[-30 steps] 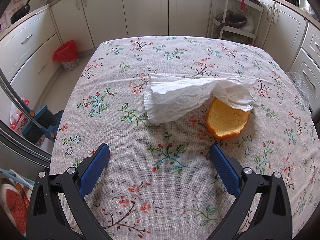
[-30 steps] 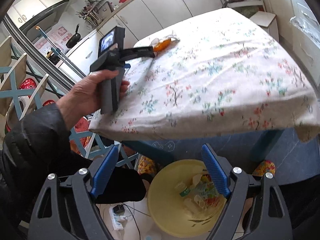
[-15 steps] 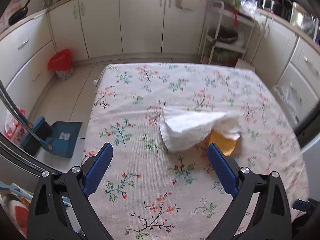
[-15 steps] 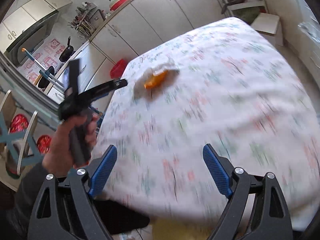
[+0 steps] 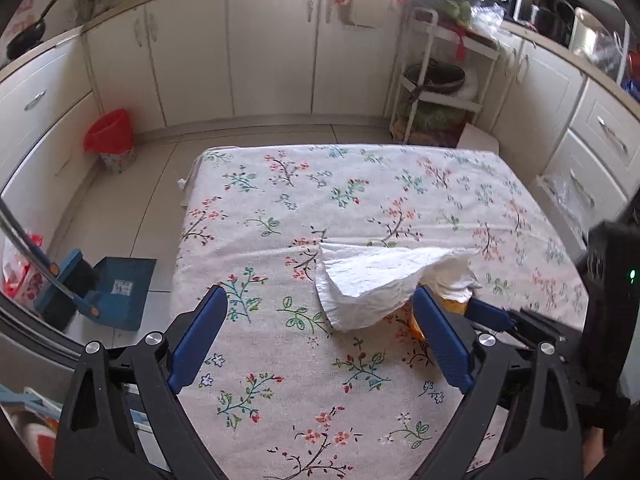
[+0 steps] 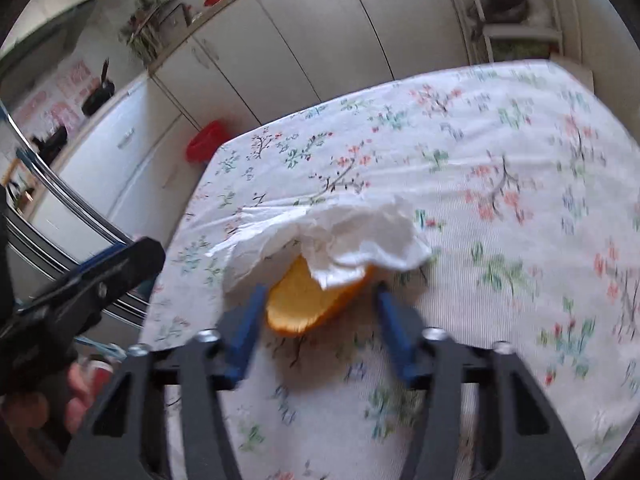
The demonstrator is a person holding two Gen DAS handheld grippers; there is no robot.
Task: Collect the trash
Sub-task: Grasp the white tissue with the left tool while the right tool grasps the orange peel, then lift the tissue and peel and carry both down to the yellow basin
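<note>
An orange peel (image 6: 312, 300) lies on the flower-print tablecloth (image 6: 500, 160), half covered by a crumpled white tissue (image 6: 328, 232). My right gripper (image 6: 320, 296) is low over the cloth with the peel between its blue fingers. Its jaws are closing and the pads stand right at the peel's two ends; the blur hides any firm press. In the left wrist view the tissue (image 5: 380, 280) hides most of the peel (image 5: 454, 306). My left gripper (image 5: 320, 320) hovers open and empty above the cloth, near the tissue's front edge.
A red-lined waste bin (image 5: 110, 140) stands on the floor by the left cabinets. A blue dustpan and brush (image 5: 120, 292) lie beside the table's left edge. A white shelf rack (image 5: 440, 92) stands beyond the far right corner. A hand (image 6: 40, 400) holds the left gripper.
My right gripper swung from over a yellow bin below the table edge up to the peel, and its jaws narrowed. My left gripper rose and drew back from the tissue, staying open.
</note>
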